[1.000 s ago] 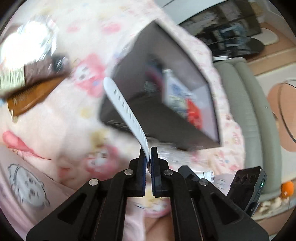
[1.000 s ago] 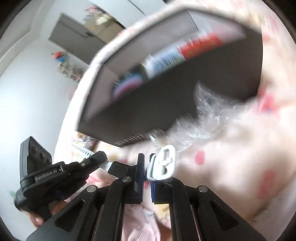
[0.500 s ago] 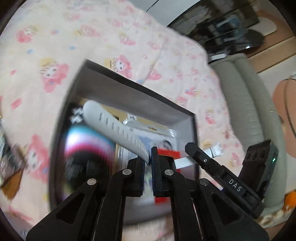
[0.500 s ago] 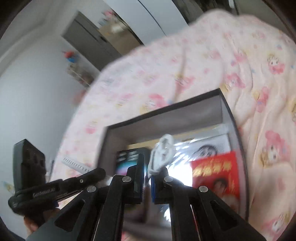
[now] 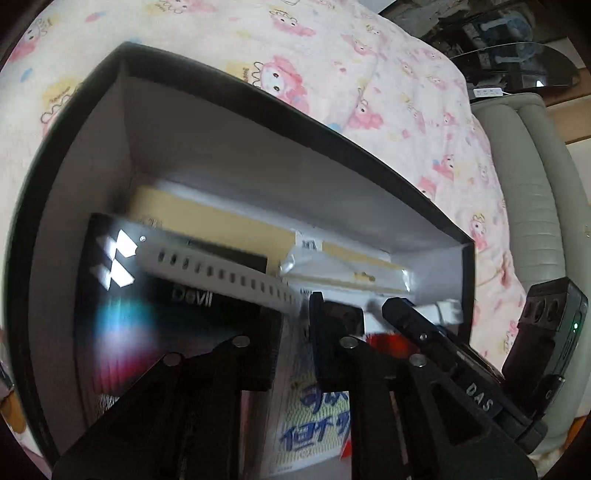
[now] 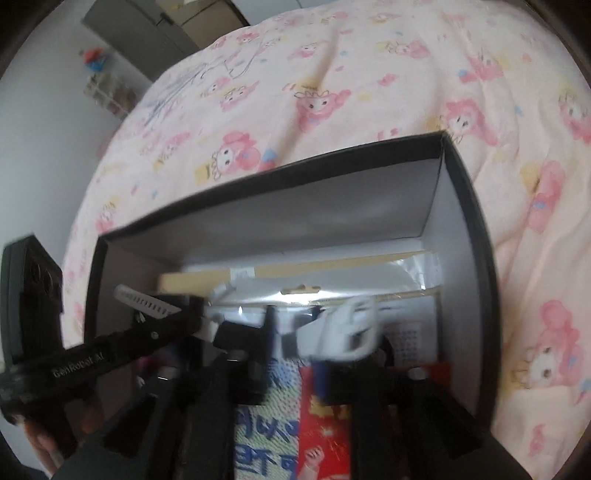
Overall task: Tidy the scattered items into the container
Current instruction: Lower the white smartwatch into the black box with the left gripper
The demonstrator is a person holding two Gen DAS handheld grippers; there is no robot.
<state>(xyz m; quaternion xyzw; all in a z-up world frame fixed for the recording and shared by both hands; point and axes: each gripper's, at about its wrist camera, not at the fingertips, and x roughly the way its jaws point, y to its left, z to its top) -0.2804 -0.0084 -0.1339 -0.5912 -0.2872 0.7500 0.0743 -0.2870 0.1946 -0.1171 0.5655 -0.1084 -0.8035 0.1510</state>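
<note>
Here, a long white rubbery watch strap, pierced by a row of small oblong holes, stretched across the inside of the open black cardboard box with pale grey inner walls. Perforated end lying over a glossy black carton printed with white diamond shapes and the word "Devil"; other end running toward the left gripper. Buckle end of the same strap, broad and looped, seen only from the right wrist, blurred, just above the right gripper.

Left gripper: jaws opening, a clear gap between the 2 black fingers, strap passing at the tips; contact with the pads not clear through the blur. Right gripper: jaws opening too, fingers apart, buckle end between and above them, not visibly pinched.

Deeper in the box: a flat tan cardboard piece against the far wall, a crinkly clear plastic packet catching glare, and a flat packet with blue characters on pale yellow and a red panel nearest the cameras.

From the left wrist only: the right tool's black arm lettered "DAS", a padded grey-green bed edge, dark glass furniture beyond. From the right wrist only: the left tool's arm lettered "GenRobot.AI", a hand beneath it, a white wall and a grey cabinet.

Around the box, soft rumpled pink bedding with cartoon figures.
</note>
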